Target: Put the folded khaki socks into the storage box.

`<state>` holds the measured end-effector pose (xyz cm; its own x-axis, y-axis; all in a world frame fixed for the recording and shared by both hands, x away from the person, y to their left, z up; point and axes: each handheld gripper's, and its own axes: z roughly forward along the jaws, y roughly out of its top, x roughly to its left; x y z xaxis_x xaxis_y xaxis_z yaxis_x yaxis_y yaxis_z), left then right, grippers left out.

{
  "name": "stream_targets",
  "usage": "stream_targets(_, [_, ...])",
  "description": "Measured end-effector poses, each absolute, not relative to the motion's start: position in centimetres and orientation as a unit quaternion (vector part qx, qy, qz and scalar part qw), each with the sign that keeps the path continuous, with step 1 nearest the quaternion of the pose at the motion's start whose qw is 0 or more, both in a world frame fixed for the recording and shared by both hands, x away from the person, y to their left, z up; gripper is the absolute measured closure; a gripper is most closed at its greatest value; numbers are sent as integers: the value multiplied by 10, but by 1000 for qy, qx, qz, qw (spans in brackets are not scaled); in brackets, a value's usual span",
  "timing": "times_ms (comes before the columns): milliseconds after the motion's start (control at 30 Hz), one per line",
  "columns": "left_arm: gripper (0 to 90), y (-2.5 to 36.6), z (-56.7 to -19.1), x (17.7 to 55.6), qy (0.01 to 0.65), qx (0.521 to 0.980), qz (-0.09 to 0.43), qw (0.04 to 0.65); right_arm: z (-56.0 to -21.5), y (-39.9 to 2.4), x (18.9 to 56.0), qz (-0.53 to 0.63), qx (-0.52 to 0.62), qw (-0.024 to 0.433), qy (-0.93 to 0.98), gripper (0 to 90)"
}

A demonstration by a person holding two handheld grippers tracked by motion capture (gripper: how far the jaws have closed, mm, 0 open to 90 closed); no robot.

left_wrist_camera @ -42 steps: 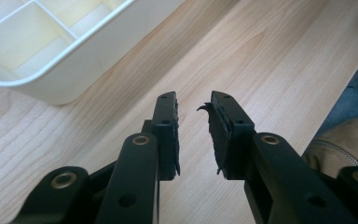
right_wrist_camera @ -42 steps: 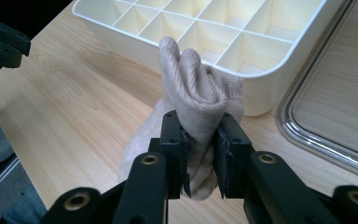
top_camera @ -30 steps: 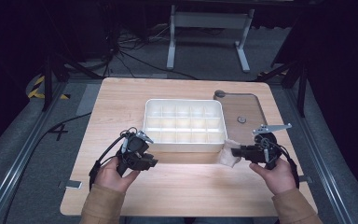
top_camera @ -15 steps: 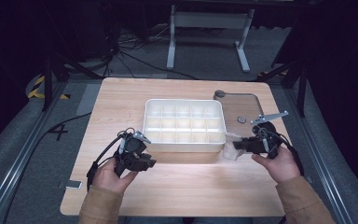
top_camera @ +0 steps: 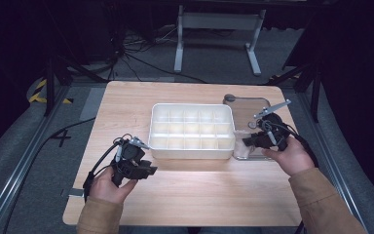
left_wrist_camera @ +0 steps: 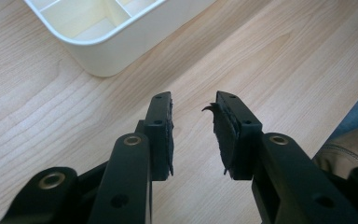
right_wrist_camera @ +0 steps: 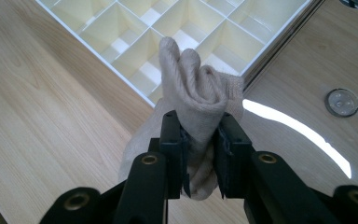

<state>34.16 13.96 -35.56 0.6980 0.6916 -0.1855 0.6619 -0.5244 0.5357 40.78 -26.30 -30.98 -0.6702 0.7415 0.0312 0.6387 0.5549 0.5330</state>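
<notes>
Right claw point(right_wrist_camera: 200, 154) clenched on a rolled beige sock point(right_wrist_camera: 198, 100), bundle sticking up past the pads. Just beyond, white divided tray point(right_wrist_camera: 135, 91); beside it, a clear lid point(right_wrist_camera: 303, 98) on the worktop point(right_wrist_camera: 42, 121). Left claw point(left_wrist_camera: 193, 133) released, jaws just been opening, nothing between; tray corner ahead to the left.

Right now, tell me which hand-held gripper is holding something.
The right hand-held gripper: its jaws pinch a rolled beige sock beside the white compartment tray. The left hand-held gripper stands open with nothing between its jaws.
</notes>
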Motion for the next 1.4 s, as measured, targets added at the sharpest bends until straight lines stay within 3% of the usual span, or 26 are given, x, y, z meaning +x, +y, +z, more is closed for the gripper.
stream_targets(633, [665,154,-357,335,405,864,29,297,-298,-237,434,187,349,114,911,752])
stream_targets(1400, [661,155,-358,336,405,865,22,297,-334,-198,459,132,326,142,925,754])
